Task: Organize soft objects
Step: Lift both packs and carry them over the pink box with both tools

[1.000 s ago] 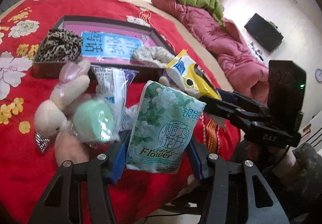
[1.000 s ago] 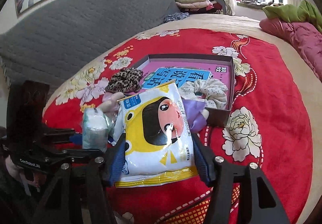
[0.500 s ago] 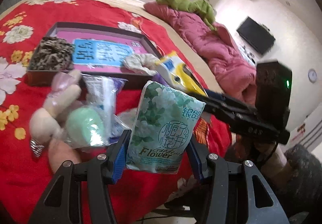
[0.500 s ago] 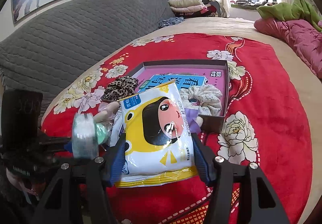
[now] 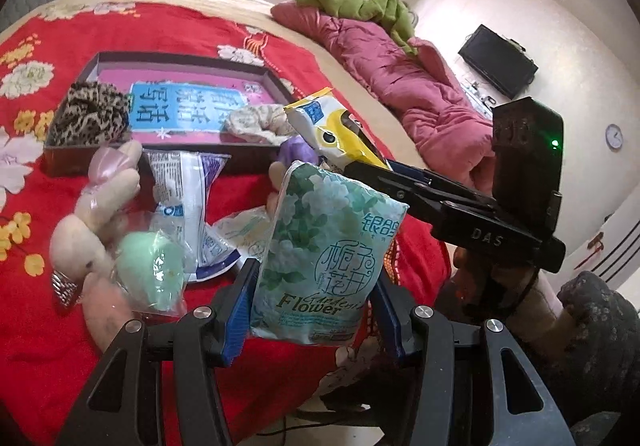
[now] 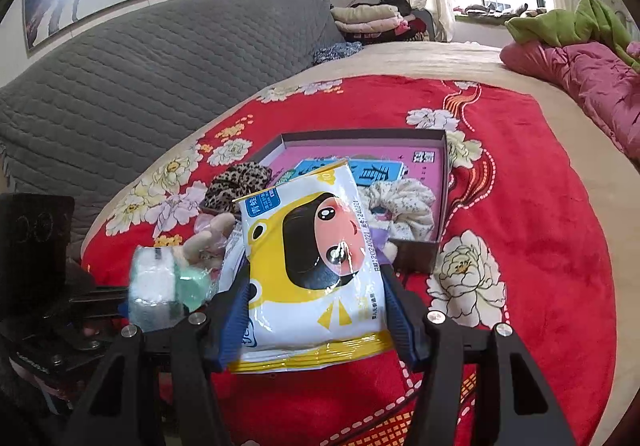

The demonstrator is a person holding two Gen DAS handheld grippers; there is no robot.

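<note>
Both cameras ride low behind their own grippers, close over the red bedspread (image 5: 248,41). The left view faces the far right wall; the right view faces the grey headboard (image 6: 160,61) at far left. Both share the shallow box (image 5: 184,59), and each shows the other gripper at its edge.

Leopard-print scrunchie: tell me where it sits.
The leopard-print scrunchie lies in the box, at its near left corner in the left wrist view, beside the blue card.
</note>
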